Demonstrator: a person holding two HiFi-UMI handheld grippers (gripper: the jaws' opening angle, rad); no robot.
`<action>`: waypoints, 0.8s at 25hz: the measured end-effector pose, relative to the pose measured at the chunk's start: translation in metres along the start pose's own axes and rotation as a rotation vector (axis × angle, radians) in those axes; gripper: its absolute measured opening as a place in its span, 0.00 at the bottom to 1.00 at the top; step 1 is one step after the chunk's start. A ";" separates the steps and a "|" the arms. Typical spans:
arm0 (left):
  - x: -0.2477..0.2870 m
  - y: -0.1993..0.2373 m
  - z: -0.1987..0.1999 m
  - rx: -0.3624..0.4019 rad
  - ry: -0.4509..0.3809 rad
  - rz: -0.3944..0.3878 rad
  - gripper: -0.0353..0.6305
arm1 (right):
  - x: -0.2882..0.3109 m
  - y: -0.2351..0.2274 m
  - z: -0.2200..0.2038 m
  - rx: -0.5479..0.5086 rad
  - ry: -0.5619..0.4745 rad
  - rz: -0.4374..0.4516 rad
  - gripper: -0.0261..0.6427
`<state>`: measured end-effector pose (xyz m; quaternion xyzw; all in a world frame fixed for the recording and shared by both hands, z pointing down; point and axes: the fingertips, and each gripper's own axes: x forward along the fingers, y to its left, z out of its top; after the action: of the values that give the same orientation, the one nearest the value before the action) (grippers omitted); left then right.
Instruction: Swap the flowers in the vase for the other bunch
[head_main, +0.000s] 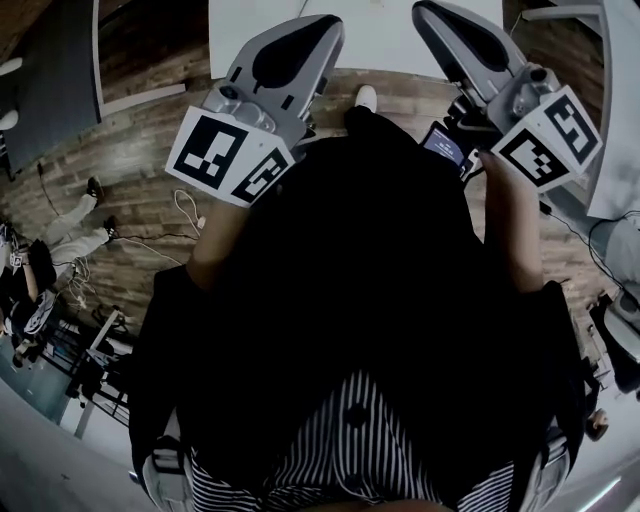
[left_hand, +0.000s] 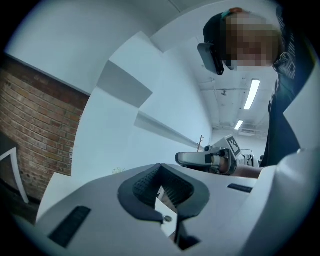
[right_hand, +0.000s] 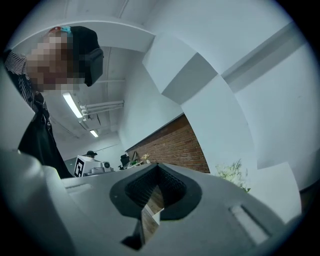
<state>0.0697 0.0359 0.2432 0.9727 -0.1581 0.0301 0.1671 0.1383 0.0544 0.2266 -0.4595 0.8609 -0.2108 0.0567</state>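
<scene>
My left gripper (head_main: 322, 28) and right gripper (head_main: 432, 14) are held out level in front of the person's dark jacket, both pointing at a white table (head_main: 380, 35). In the left gripper view the jaws (left_hand: 160, 189) meet with nothing between them. The right gripper view shows its jaws (right_hand: 157, 189) shut and empty too. A bunch of pale flowers with green leaves (right_hand: 233, 173) peeks over the right gripper's body, against a white wall. A small bit of greenery (left_hand: 118, 171) shows far off in the left gripper view. No vase is visible.
Wooden plank floor (head_main: 130, 160) lies below, with cables and a seated person (head_main: 70, 235) at the left. A phone-like screen (head_main: 443, 146) sits near the right hand. Brick walls (left_hand: 35, 135) (right_hand: 172, 145) and white panels stand ahead.
</scene>
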 end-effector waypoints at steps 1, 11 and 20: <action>0.002 0.000 0.001 0.005 -0.001 0.007 0.06 | 0.000 -0.001 0.000 0.003 -0.004 0.011 0.04; 0.031 -0.001 -0.004 0.011 0.047 0.056 0.06 | -0.006 -0.040 0.004 0.043 -0.010 0.067 0.04; 0.062 0.026 0.013 0.007 0.010 0.022 0.06 | -0.009 -0.070 0.025 0.011 -0.030 -0.029 0.04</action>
<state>0.1206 -0.0102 0.2465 0.9714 -0.1678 0.0373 0.1641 0.2042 0.0200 0.2324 -0.4746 0.8521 -0.2094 0.0694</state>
